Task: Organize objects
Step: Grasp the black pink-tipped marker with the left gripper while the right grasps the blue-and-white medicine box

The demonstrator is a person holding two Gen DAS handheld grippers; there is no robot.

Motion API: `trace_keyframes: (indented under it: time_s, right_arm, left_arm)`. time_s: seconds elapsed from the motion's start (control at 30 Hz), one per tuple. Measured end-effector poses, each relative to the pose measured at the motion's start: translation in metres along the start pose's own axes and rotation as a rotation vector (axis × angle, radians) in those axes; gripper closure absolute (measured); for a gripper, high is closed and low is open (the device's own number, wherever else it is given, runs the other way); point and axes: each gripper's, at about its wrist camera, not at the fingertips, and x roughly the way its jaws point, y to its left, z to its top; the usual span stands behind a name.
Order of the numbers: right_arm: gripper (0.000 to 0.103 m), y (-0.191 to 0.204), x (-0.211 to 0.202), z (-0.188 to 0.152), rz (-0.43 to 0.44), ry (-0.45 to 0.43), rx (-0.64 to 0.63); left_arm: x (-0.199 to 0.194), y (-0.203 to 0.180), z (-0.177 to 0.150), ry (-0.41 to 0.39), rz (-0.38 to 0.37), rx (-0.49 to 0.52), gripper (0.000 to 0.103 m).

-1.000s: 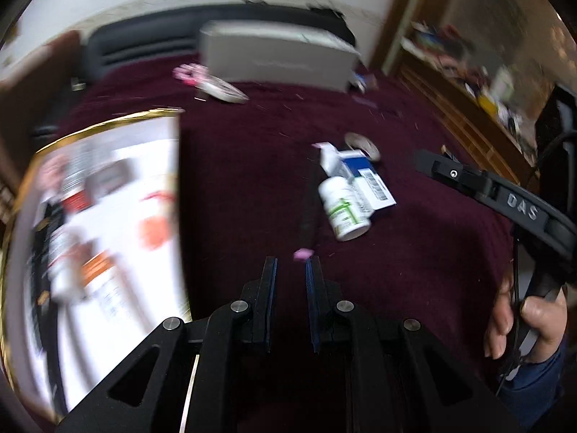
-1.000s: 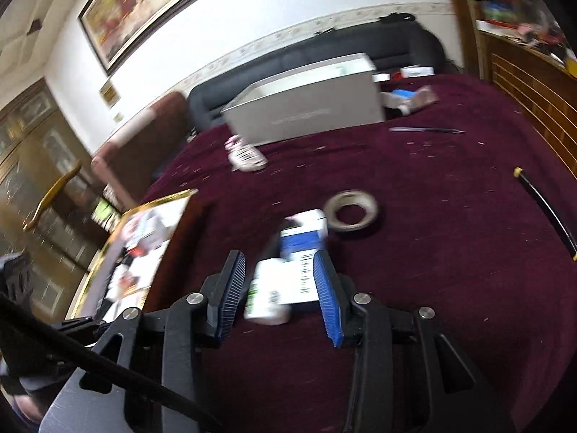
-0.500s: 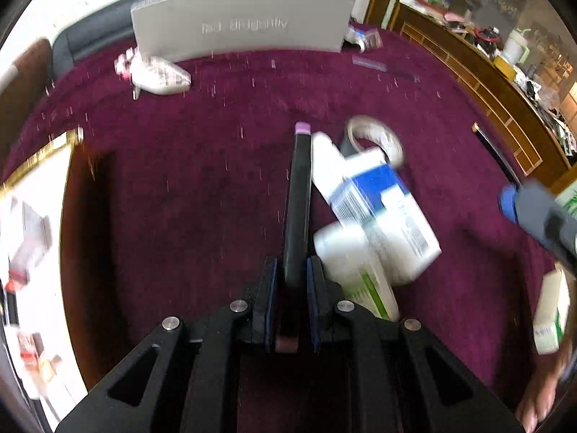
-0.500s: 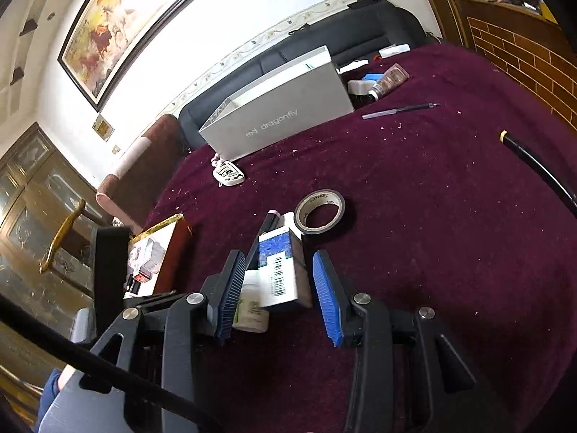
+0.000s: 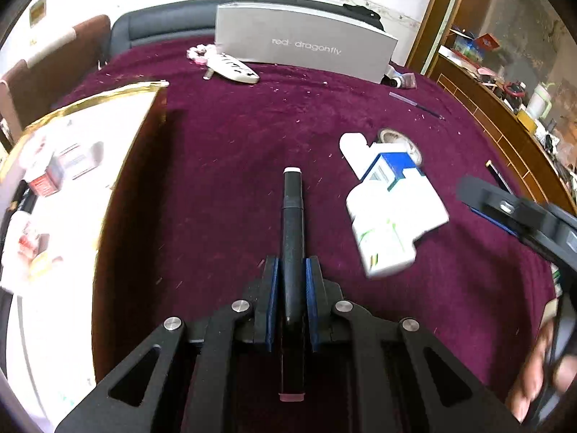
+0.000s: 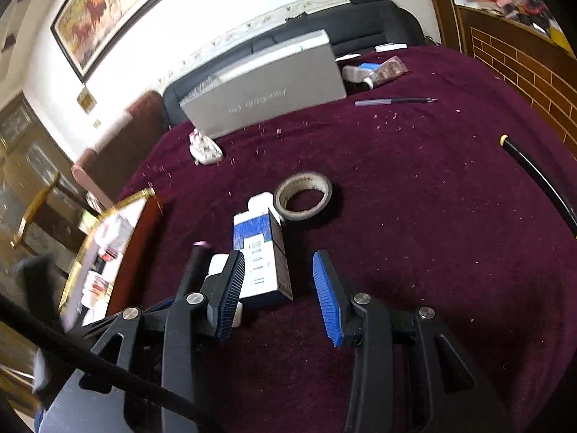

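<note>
My left gripper [image 5: 291, 263] is shut on a black marker pen [image 5: 293, 216] with pale pink ends, which sticks out forward over the maroon cloth. To its right lie a blue and white carton [image 5: 396, 195] and a white bottle [image 5: 382, 249] side by side. My right gripper [image 6: 277, 254] stands open just above that carton [image 6: 259, 249], its blue pads on either side and apart from it. In the right wrist view the white bottle [image 6: 218, 263] is partly hidden behind the left finger, with the marker pen [image 6: 196, 263] beside it.
A tape roll [image 6: 303, 196] lies just beyond the carton. A gold-rimmed open box [image 5: 108, 90] with several small packages is at the left. A grey box [image 5: 306, 47] stands at the back, a white device [image 5: 234, 68] before it. A thin pen [image 6: 393, 101] and a black rod [image 6: 533, 173] lie at the right.
The marker lay on the cloth ahead of my left gripper; now it sits clamped between the jaws. My right gripper stays open over the carton, slightly lower.
</note>
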Motion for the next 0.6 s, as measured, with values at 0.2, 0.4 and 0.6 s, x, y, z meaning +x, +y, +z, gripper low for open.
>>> trace_keyframes:
  time_s: [0.2, 0.4, 0.6]
  right_arm:
    - [0.066, 0.017, 0.018, 0.001, -0.095, 0.041, -0.065]
    - [0.066, 0.044, 0.051, 0.011, -0.153, 0.100, -0.147]
    - [0.071, 0.040, 0.070, 0.002, -0.185, 0.112, -0.175]
  left_arm:
    - [0.001, 0.001, -0.003, -0.042, 0.006, 0.019, 0.092]
    - [0.002, 0.002, -0.002, -0.045, -0.005, 0.023, 0.092]
    - [0.002, -0.007, -0.003, -0.059, 0.035, 0.073, 0.092]
